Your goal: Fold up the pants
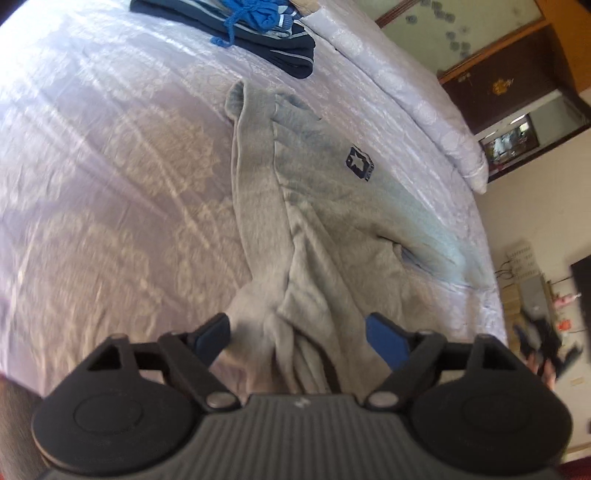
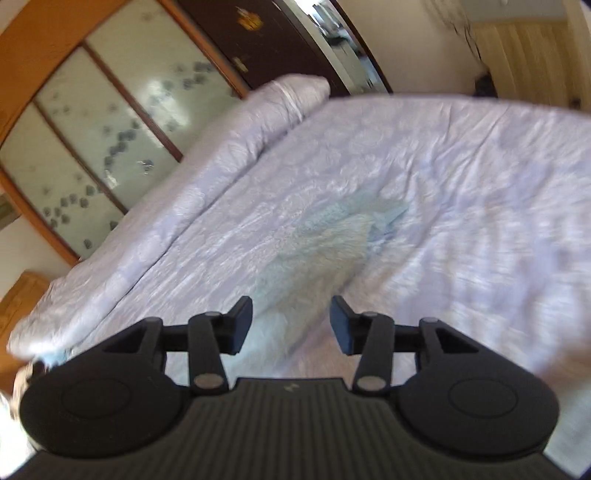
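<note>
- left gripper (image 1: 297, 332) stands with its jaws spread wide; a bunched end of the grey pants (image 1: 314, 229) lies between the blue pads (image 1: 384, 339), but neither pad appears to press on it, so i judge it loose rather than pinched.
- right gripper (image 2: 291, 321) also has its jaws parted, with nothing clamped; through the gap, and ahead of it, only a pale blurred stretch of the pants (image 2: 325, 251) shows on the bedspread (image 2: 461, 184).
- from the left tool the pants run straight ahead and away, the two legs lying roughly side by side, partly overlapped and twisted near the pads.
- progress, as a judgement: the garment looks laid lengthwise but rumpled; no crosswise fold shows, so smoothing and the folds along its length appear still to do.
- far ahead and a little left of the left tool sits a pile of dark and blue clothes (image 1: 240, 29), well apart from the pants.
- markings: a small dark patch (image 1: 360, 162) with a pale star-like shape sits on the pants ahead and right of the left tool; no lettering is readable on it or elsewhere.
</note>
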